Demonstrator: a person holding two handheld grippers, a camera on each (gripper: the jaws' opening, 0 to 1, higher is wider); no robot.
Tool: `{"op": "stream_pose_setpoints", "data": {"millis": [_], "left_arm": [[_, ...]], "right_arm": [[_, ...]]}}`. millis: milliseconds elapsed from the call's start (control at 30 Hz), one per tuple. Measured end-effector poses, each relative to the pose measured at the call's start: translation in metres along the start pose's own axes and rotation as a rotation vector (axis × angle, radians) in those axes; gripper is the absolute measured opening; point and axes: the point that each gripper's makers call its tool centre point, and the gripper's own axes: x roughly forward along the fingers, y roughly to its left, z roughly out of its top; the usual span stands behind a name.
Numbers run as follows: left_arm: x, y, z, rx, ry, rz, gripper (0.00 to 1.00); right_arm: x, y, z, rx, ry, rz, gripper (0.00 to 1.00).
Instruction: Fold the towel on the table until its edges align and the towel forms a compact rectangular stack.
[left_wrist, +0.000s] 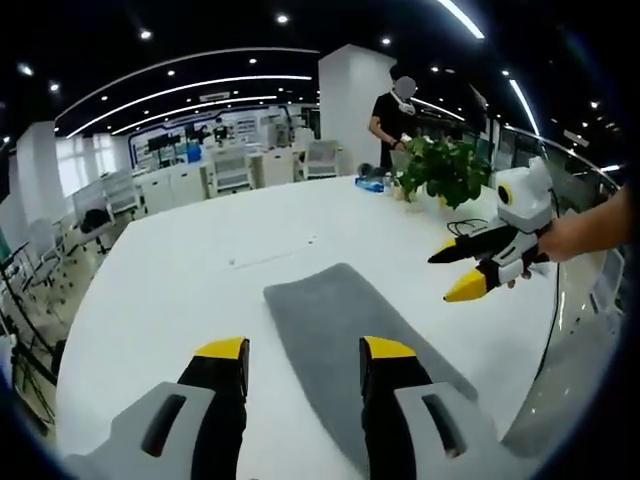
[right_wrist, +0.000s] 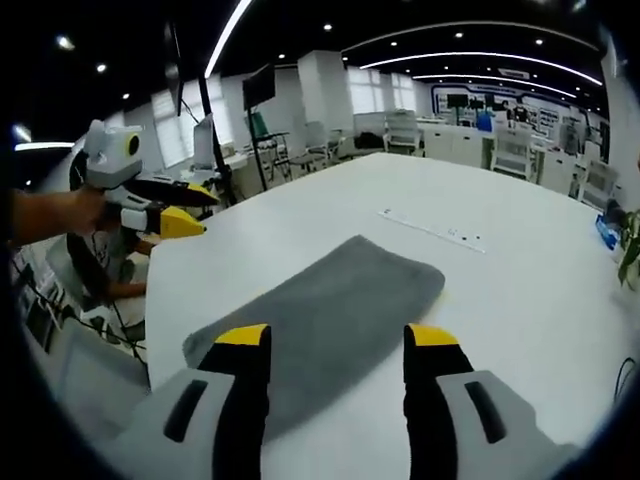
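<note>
A grey towel (left_wrist: 345, 335) lies flat on the white table (left_wrist: 200, 270) as a long narrow rectangle. My left gripper (left_wrist: 305, 352) hovers open above its near end, with nothing between the yellow-tipped jaws. In the right gripper view the same towel (right_wrist: 335, 295) runs away from my open right gripper (right_wrist: 337, 337), which is also empty. Each gripper shows in the other's view, hand-held above the table beside the towel: the right gripper (left_wrist: 442, 278) at the right, the left gripper (right_wrist: 210, 212) at the left. Both have their jaws apart.
A potted plant (left_wrist: 445, 168), a blue box (left_wrist: 370, 184) and a black cable (left_wrist: 465, 228) sit at the table's far side, where a person (left_wrist: 393, 110) stands. A thin white strip (right_wrist: 430, 230) lies beyond the towel. Desks and chairs fill the room behind.
</note>
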Motion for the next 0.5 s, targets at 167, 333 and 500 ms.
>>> {"op": "stream_pose_setpoints", "data": {"millis": [167, 333, 500], "left_arm": [[0.007, -0.002, -0.009, 0.024, 0.031, -0.023, 0.44], [0.016, -0.001, -0.022, 0.063, 0.078, -0.04, 0.43], [0.024, -0.006, -0.035, 0.087, 0.119, -0.077, 0.41]], "right_arm": [[0.003, -0.004, -0.008, 0.002, 0.017, -0.006, 0.51], [0.007, -0.004, -0.017, -0.004, 0.048, -0.019, 0.48], [0.015, 0.004, -0.028, -0.035, 0.093, -0.012, 0.45]]}}
